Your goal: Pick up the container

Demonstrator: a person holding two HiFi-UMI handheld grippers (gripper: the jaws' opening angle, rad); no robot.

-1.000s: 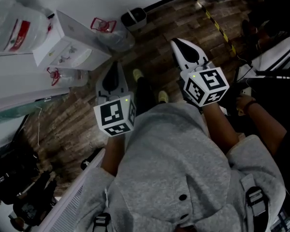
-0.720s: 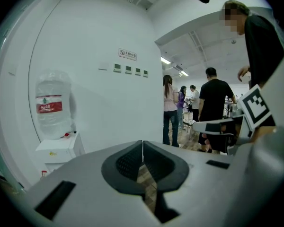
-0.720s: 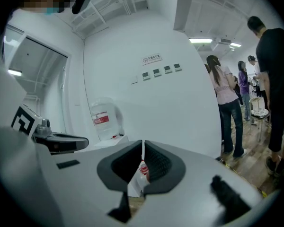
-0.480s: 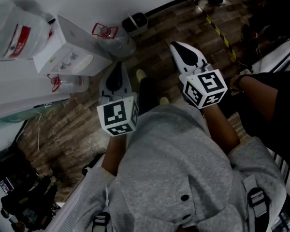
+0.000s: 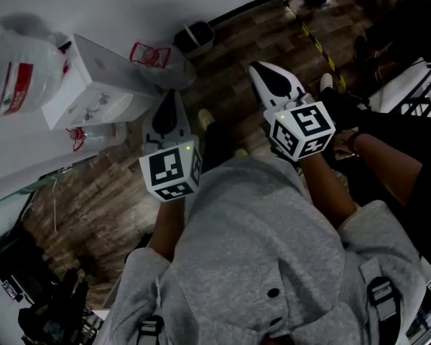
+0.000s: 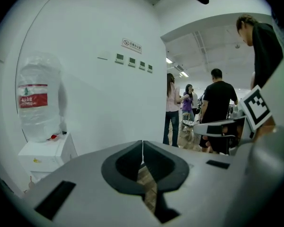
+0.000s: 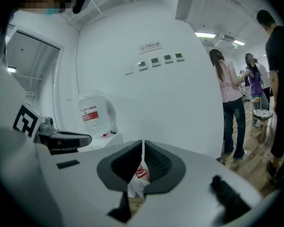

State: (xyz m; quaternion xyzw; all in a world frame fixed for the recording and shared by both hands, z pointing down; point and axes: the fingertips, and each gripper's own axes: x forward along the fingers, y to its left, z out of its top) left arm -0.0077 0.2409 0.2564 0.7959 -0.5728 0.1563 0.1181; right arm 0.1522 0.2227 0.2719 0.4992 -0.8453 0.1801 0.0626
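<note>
A clear empty water jug (image 5: 169, 62) with a red handle stands on the wooden floor beside the white dispenser (image 5: 93, 85). It shows through the right jaws as a clear jug (image 7: 138, 176) with a red label. A second jug (image 5: 97, 135) lies at the dispenser's foot. My left gripper (image 5: 174, 98) is held in the air short of them, shut and empty, its tips meeting (image 6: 142, 144). My right gripper (image 5: 261, 69) hangs further right, also shut with nothing between its jaws (image 7: 143, 144).
A full water bottle (image 5: 18, 70) sits on the dispenser against the white wall. A small dark bin (image 5: 195, 34) stands at the wall's foot. A bystander's arm (image 5: 388, 171) is close on my right. Several people (image 6: 217, 108) stand further down the room.
Both grippers have drifted a little with my walking, still shut. The jugs and bin sit slightly lower in the head view. The bystander's arm at right has come further into view.
</note>
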